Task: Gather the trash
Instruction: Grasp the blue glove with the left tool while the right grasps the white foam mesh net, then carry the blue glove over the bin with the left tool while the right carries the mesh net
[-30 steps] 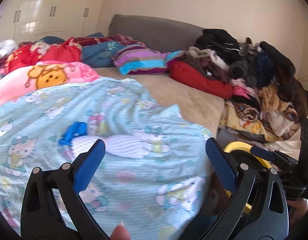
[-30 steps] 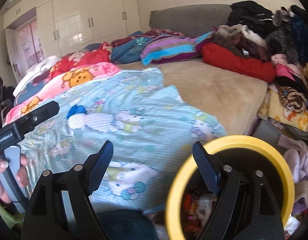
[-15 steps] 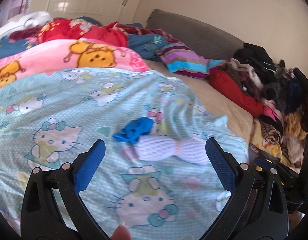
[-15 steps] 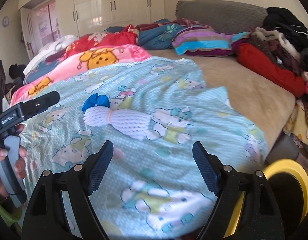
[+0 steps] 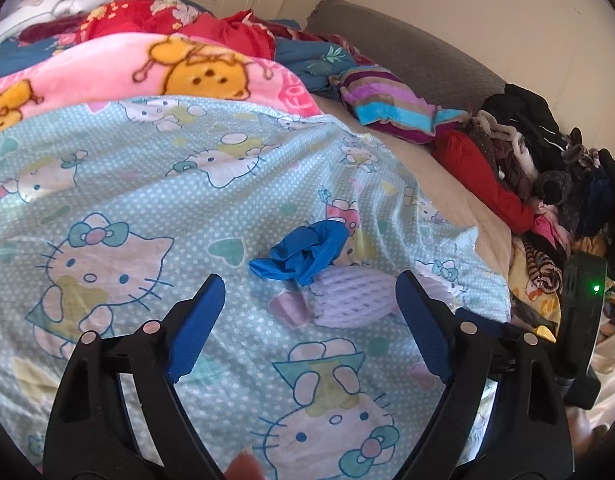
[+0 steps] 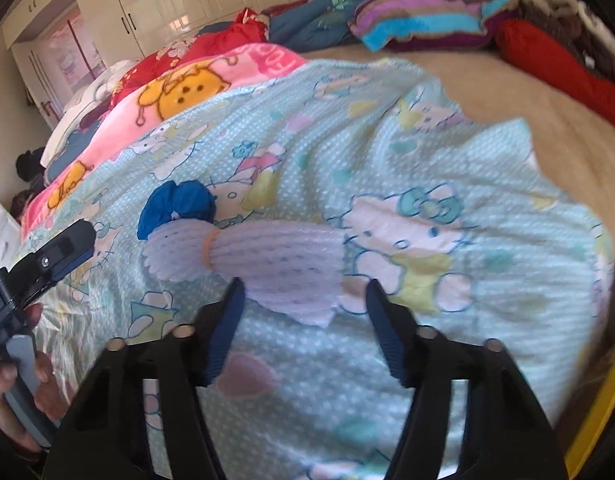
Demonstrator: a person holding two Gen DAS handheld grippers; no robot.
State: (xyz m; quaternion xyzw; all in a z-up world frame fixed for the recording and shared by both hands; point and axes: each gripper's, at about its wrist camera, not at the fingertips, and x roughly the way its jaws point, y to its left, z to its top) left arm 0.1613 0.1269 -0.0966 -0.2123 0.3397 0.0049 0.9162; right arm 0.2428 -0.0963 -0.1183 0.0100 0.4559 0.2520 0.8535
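The white foam net sleeve (image 6: 267, 264), pinched by an orange band near one end, lies on the light blue cartoon-cat blanket (image 6: 447, 168) with a crumpled blue glove (image 5: 303, 254) touching that pinched end. My right claw (image 6: 301, 316) hangs just before the sleeve's near edge, its jaws having just been closing yet not gripping, the sleeve's edge reaching in between their tips; my left claw (image 5: 309, 310) is spread wide and has narrowed a little, empty, short of the glove. Beyond the blanket lie a pink bear blanket (image 5: 155, 76), a striped pillow (image 5: 387, 108) and heaped clothes (image 5: 547, 184).
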